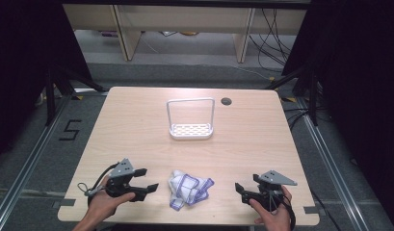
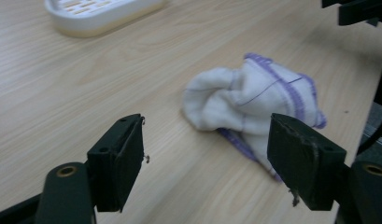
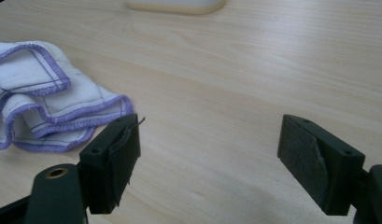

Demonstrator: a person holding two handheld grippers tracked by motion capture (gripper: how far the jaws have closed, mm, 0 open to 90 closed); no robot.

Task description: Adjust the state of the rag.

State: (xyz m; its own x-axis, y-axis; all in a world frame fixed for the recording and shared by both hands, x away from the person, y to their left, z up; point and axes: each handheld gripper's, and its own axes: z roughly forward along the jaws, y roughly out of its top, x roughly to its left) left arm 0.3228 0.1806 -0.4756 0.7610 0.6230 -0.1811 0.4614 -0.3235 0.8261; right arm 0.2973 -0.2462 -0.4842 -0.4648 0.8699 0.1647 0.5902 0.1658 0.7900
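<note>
Lying crumpled near the front edge of the bench [image 1: 137,125], a white cloth with purple trim [image 1: 189,188] sits untouched between the left claw [image 1: 149,179] and the right claw [image 1: 240,188]. Both claws gape wide and empty, so handling looks not yet begun.

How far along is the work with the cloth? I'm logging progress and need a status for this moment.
Nothing looks done yet: the white cloth with purple edging lies crumpled on the table, untouched. In hand: the left gripper and right gripper flank it, jaws open and empty, the left one closer. Left to do: grasping the cloth and whatever handling follows, perhaps involving the white rack standing farther back.
</note>
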